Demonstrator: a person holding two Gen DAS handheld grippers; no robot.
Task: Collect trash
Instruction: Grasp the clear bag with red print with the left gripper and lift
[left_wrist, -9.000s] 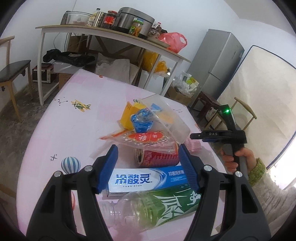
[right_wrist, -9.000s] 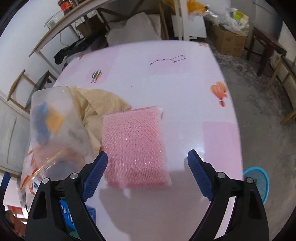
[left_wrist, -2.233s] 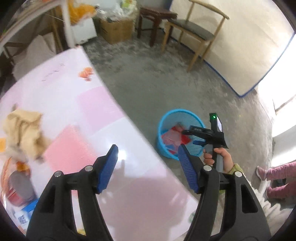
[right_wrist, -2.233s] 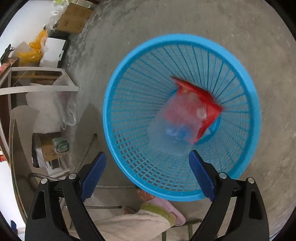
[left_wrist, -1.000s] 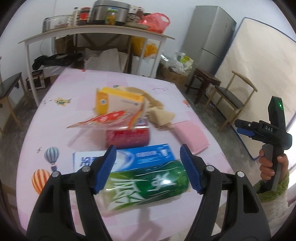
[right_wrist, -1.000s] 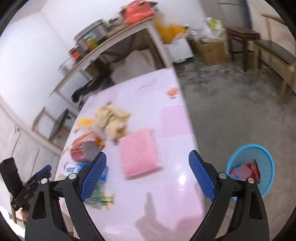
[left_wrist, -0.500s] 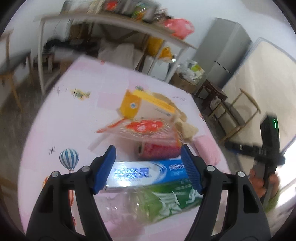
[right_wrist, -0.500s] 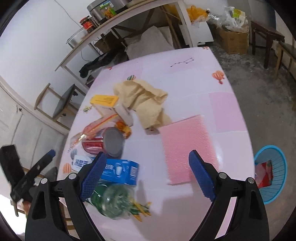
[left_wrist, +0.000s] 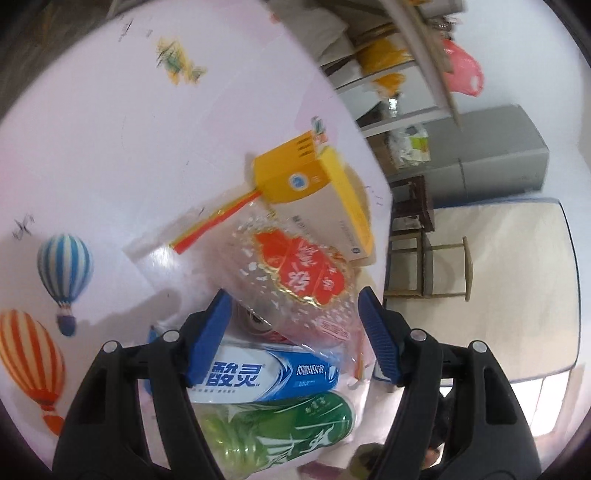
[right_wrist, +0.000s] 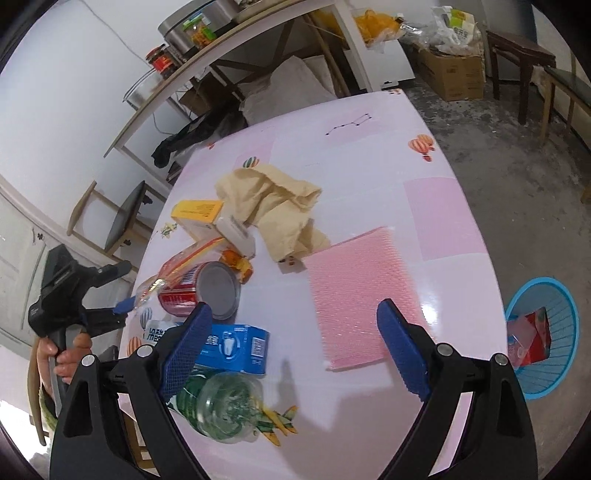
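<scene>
the trash we are after lies heaped at the lower middle of the left wrist frame: a clear crinkly snack bag (left_wrist: 295, 273) with a red label, draped over a red can (left_wrist: 258, 325) and leaning on a yellow and white box (left_wrist: 317, 192); below them a blue toothpaste box (left_wrist: 266, 373) and, lowest, a green bottle (left_wrist: 280, 424); all of it sits on the pink table (left_wrist: 110, 129); in the right wrist frame the same heap is at centre left, with a beige cloth (right_wrist: 280, 206) above it and a pink foam sheet (right_wrist: 354, 295) to its right; the blue basket (right_wrist: 565, 332), already holding a red wrapper, stands on the floor at the far right edge.

we judge the step to be the reach for the next piece; our left gripper (left_wrist: 295, 321) straddles the lower end of the snack bag and the can, its jaws narrowing a little but the pads not yet pressing on anything; our right gripper (right_wrist: 295, 350) hangs spread wide over bare table between the toothpaste box and the foam sheet, grasping nothing.

the next move, we think, calls for settling the left pads on one item alone; the bag overlaps the can, so a pinch could catch both or slip off the film; then a carry across to the basket.
</scene>
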